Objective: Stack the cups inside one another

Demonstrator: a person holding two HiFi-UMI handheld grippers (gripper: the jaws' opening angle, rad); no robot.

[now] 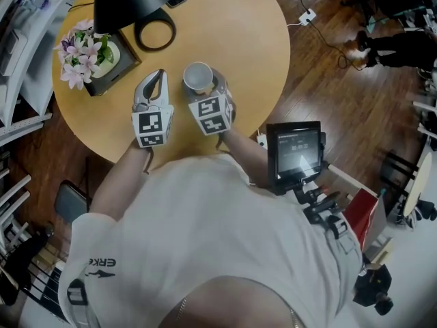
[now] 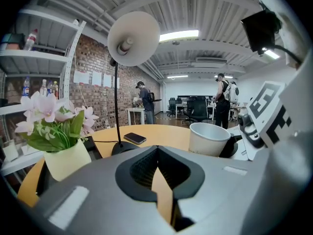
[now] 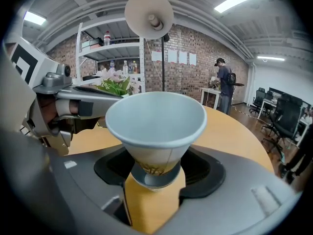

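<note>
A white paper cup (image 1: 197,76) stands upright over the round wooden table (image 1: 252,53), near its front edge. My right gripper (image 1: 203,87) is shut on it. In the right gripper view the jaws clasp the cup's (image 3: 156,126) lower part, and the mouth faces up, with nothing inside. I cannot tell whether its base touches the table. My left gripper (image 1: 158,77) is beside it on the left, shut with nothing in it. In the left gripper view the jaws (image 2: 157,151) meet, and the cup (image 2: 208,138) shows to the right. I see no other cup.
A pot of pink flowers (image 1: 85,53) stands at the table's left. A black lamp shade (image 1: 126,2) hangs over the back, with its ring base (image 1: 155,29) and a phone (image 2: 135,138) beyond the grippers. People stand in the far room.
</note>
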